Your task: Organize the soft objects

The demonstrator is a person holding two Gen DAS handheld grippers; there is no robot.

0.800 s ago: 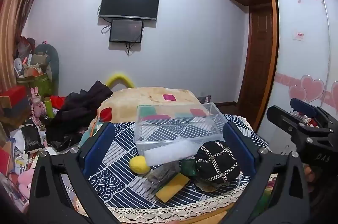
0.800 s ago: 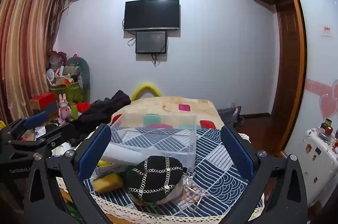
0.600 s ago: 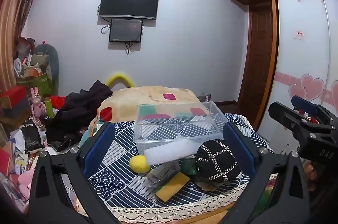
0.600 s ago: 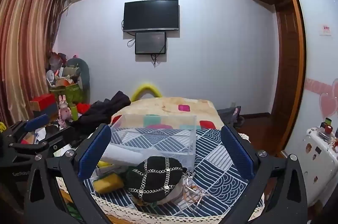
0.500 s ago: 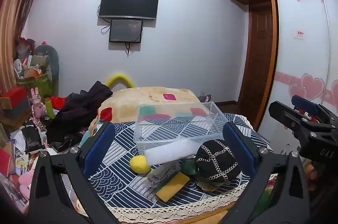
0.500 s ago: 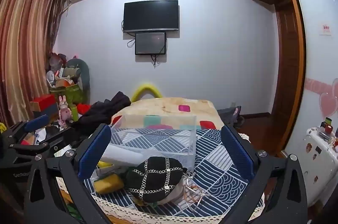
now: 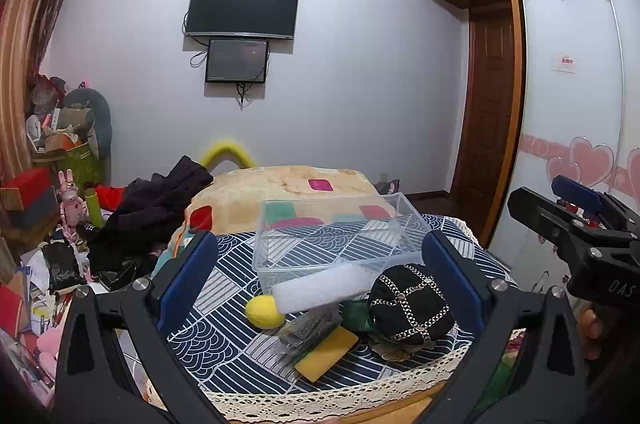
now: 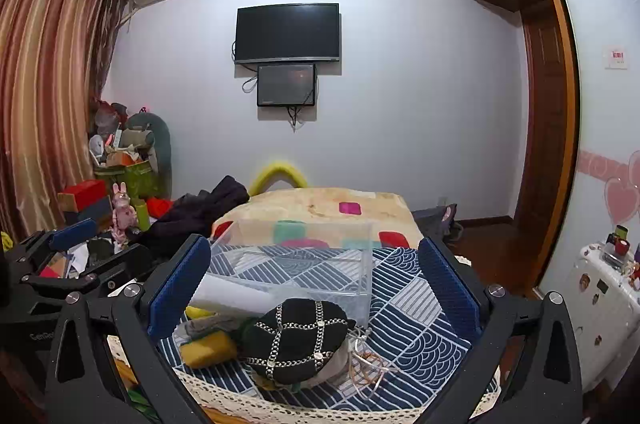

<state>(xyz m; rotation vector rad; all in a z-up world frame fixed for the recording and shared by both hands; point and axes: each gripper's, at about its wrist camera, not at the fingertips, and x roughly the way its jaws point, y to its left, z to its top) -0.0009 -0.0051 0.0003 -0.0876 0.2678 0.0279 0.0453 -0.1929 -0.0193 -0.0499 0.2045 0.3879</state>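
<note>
Hat (image 8: 294,338) between open right gripper (image 8: 314,290) pads, untouched

Bin (image 7: 334,244): on counter (image 7: 224,288), behind the pile.
Foam roll (image 7: 324,286): against bin's front wall.
Ball (image 7: 264,311): left of roll.
Sponge (image 7: 326,353): nearest front edge.
Cap (image 7: 410,304): right of sponge.

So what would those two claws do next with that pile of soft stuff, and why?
Probably lower the right gripper onto the black studded hat: it lies nearest, on top of the pile, the clear bin behind it looks empty, and both grippers hang open, holding nothing, the left gripper included.
</note>
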